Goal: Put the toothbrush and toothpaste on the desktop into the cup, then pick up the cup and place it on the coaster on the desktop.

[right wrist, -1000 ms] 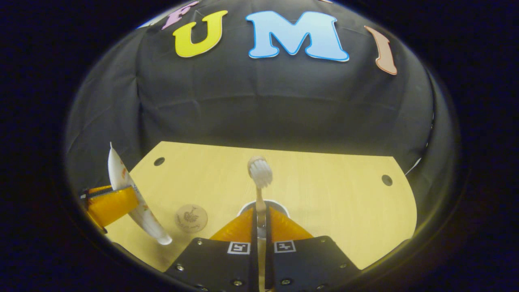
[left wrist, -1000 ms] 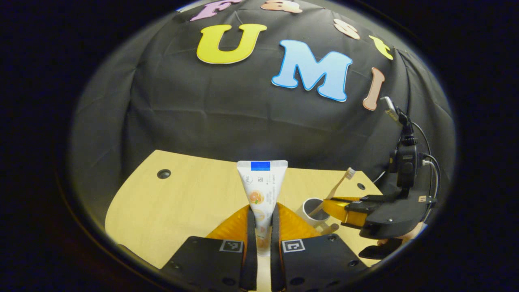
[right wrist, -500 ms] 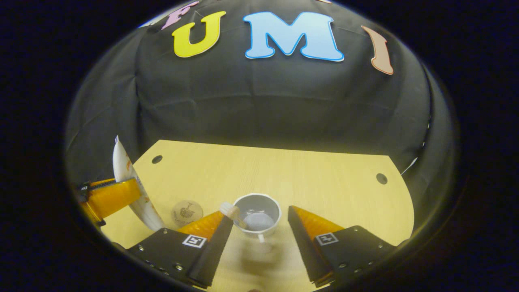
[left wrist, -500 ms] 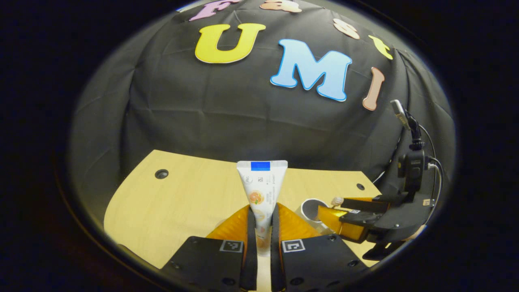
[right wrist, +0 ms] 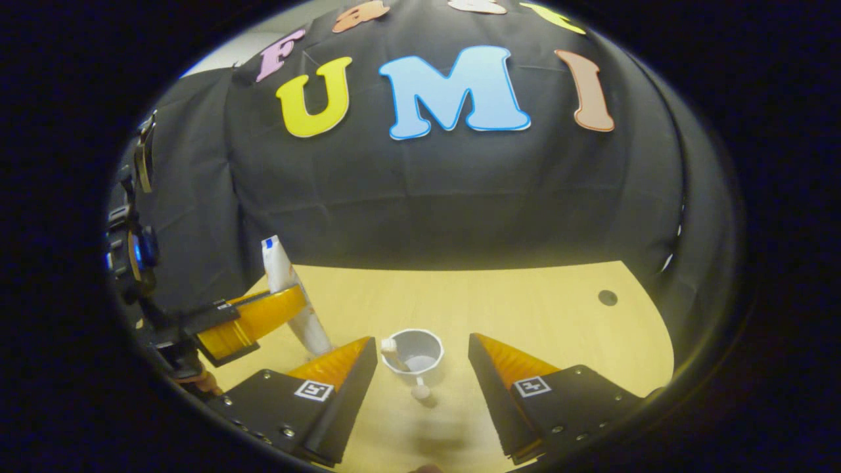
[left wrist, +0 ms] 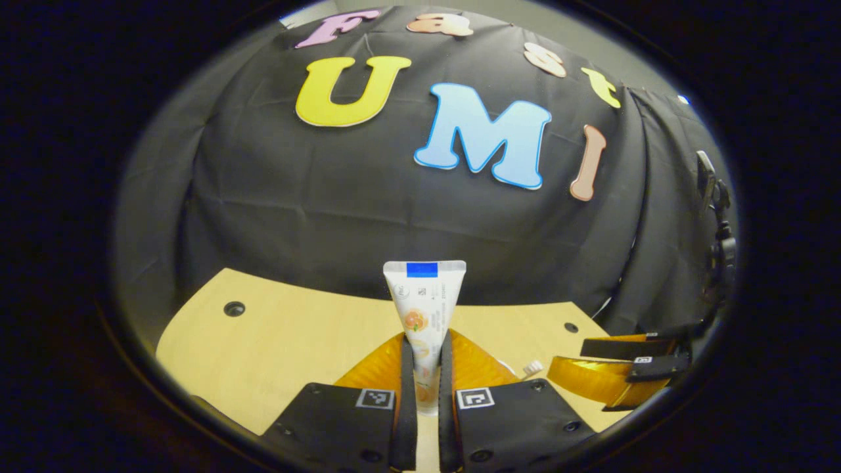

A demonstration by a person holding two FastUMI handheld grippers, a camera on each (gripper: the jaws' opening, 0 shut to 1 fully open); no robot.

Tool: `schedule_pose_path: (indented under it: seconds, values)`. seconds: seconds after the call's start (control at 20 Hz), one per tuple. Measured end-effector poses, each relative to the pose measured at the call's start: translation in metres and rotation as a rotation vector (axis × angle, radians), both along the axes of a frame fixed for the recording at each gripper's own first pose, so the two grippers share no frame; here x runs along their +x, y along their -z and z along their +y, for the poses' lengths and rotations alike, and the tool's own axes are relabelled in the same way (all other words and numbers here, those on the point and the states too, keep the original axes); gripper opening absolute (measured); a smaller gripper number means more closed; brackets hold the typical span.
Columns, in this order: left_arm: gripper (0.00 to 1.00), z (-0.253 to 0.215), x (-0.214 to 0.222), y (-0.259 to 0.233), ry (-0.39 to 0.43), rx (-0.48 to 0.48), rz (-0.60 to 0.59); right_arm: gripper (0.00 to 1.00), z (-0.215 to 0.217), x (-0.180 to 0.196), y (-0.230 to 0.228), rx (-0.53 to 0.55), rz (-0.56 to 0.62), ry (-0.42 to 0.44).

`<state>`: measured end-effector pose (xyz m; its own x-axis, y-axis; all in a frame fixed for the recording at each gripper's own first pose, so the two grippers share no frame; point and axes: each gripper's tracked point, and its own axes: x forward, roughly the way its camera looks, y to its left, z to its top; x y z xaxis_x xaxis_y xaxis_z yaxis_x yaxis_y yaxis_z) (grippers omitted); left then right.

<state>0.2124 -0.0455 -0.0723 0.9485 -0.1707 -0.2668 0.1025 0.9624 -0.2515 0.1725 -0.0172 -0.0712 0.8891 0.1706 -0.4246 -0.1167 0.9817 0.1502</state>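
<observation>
Pale wood makes up the counter [right wrist: 525,309] under me, with the black cloth wall rising behind it. In the left gripper view my left gripper [left wrist: 427,387] has its jaws pressed together on the toothpaste [left wrist: 424,309], which stands upright between them, its flat crimped end up and its lower end lost between the fingers. In the right gripper view that same tube [right wrist: 289,295] leans a little, held well above the wood, to the left of the cup [right wrist: 415,351].

My right gripper [right wrist: 420,374] has its jaws spread wide and holds nothing. The white cup stands upright on the counter in the gap between the two fingers, touching neither. The toothbrush [right wrist: 393,351] rests in the cup, its bristle head poking over the rim on the left side, near my left-hand finger. A small round knob lies on the wood just in front of the cup; I cannot tell what it is.

In the left gripper view the toothbrush head [left wrist: 532,366] peeks out just past my right-hand finger, and my right gripper [left wrist: 617,374] shows farther off at the counter's right edge. The cup itself is hidden there behind my finger.
</observation>
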Motion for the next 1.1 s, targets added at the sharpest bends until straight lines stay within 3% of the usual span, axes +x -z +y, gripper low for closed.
schedule_pose_path:
  seconds: [0.35, 0.6, 0.65, 0.7, 0.85, 1.0, 1.1]
  values:
    - [0.20, -0.041, 0.046, -0.015, 0.056, -0.139, -0.145, 0.84, -0.042, -0.028, 0.007, -0.059, 0.020, 0.075]
    - [0.20, -0.071, 0.065, 0.025, 0.099, -0.154, -0.069, 0.84, -0.058, -0.045, 0.025, -0.048, 0.076, 0.108]
    - [0.24, -0.073, 0.068, 0.031, 0.101, -0.157, -0.059, 0.84, -0.060, -0.047, 0.027, -0.043, 0.082, 0.113]
    - [0.20, -0.074, 0.069, 0.038, 0.103, -0.155, -0.048, 0.84, -0.062, -0.050, 0.030, -0.041, 0.090, 0.117]
    - [0.19, -0.079, 0.068, 0.051, 0.120, -0.135, -0.015, 0.84, -0.064, -0.051, 0.032, -0.027, 0.104, 0.124]
    - [0.27, -0.085, 0.061, 0.061, 0.160, -0.109, 0.013, 0.84, -0.058, -0.047, 0.033, -0.008, 0.111, 0.119]
    - [0.38, -0.088, 0.055, 0.068, 0.186, -0.109, 0.046, 0.84, -0.052, -0.045, 0.034, 0.001, 0.114, 0.108]
